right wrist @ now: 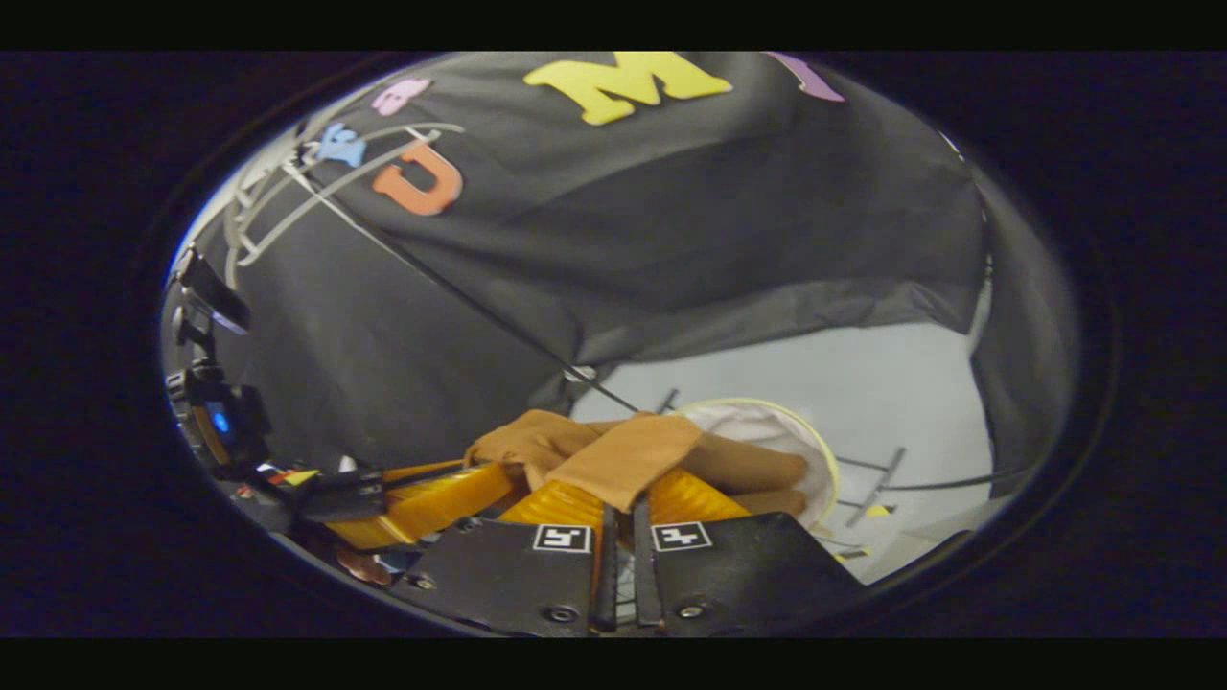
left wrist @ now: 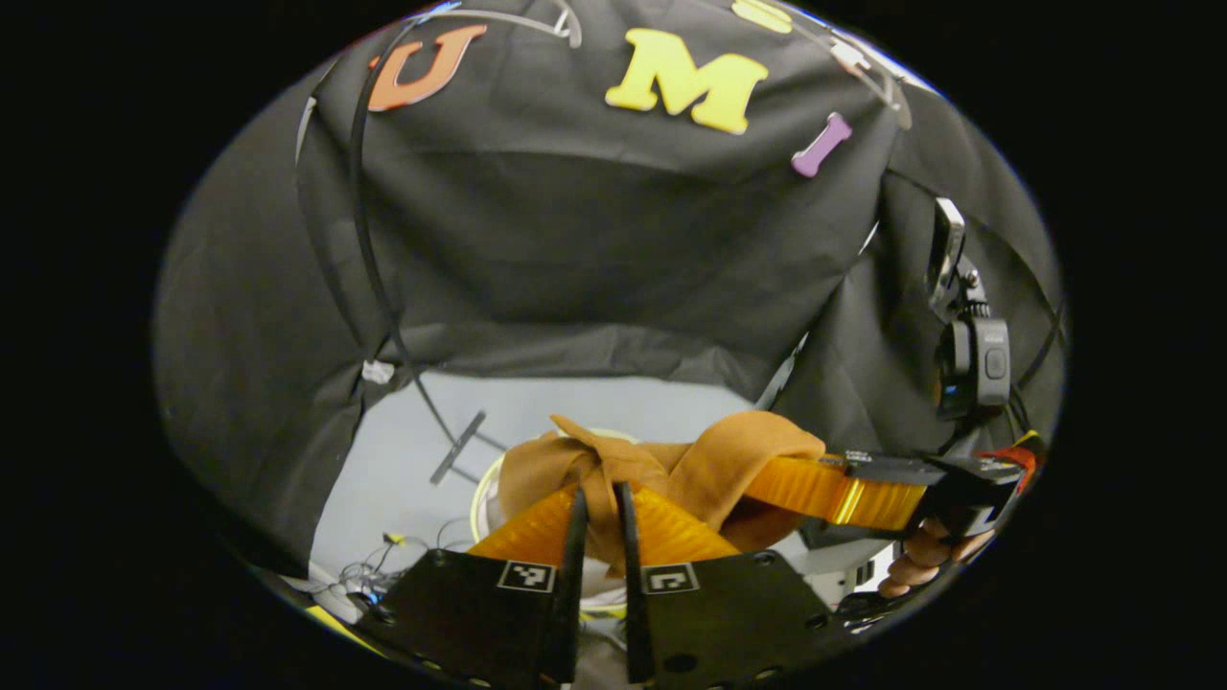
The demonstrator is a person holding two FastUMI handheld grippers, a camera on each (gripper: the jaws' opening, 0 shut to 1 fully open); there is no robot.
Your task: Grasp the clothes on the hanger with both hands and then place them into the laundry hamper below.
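Garment [left wrist: 613,465]: tan-brown cloth, bunched and knotted-looking, held between both grippers above the hamper; also seen in the right gripper view [right wrist: 613,455], draped over the fingers.

Laundry hamper [right wrist: 767,422]: round, white-lined with a pale yellow rim, on the light floor just beyond and below the cloth; its rim [left wrist: 484,484] shows beside the cloth in the left gripper view.

Left gripper [left wrist: 599,503]: orange fingers drawn narrow, both pressing a fold of the garment.

Right gripper [right wrist: 620,508]: orange fingers nearly together, cloth pinched between them. In the left gripper view it reaches in from the right [left wrist: 844,489], a hand [left wrist: 925,556] holding it.

Hanger [left wrist: 498,19]: pale, bare, high against the black wall.
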